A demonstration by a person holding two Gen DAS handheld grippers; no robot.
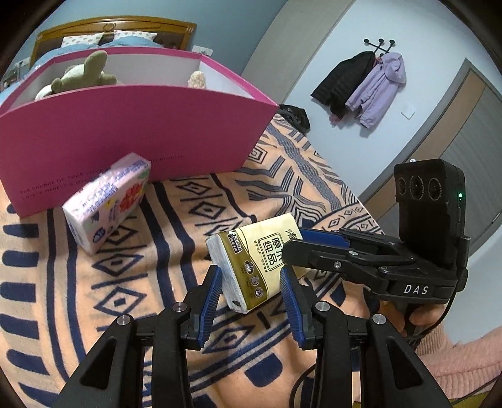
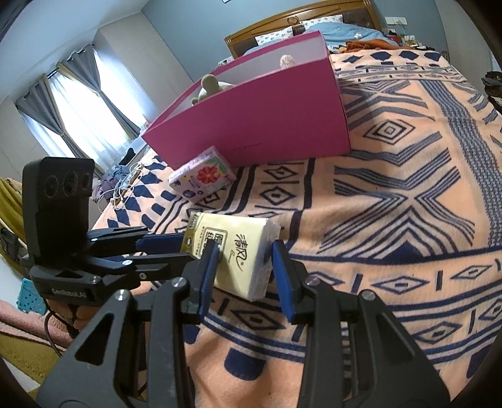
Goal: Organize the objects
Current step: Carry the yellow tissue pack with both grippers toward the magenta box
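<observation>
A yellow tissue pack lies on the patterned blanket, between both grippers. My left gripper is open with its blue pads either side of the pack's near end. My right gripper is open around the pack from the other side; in the left wrist view its fingers reach in from the right. A pink flowered tissue pack lies by the magenta box; it also shows in the right wrist view. The box holds a green plush toy.
The orange and navy blanket covers the bed. A wooden headboard and pillows lie behind the box. Jackets hang on the wall to the right. Curtained windows and cables are at the left bed edge.
</observation>
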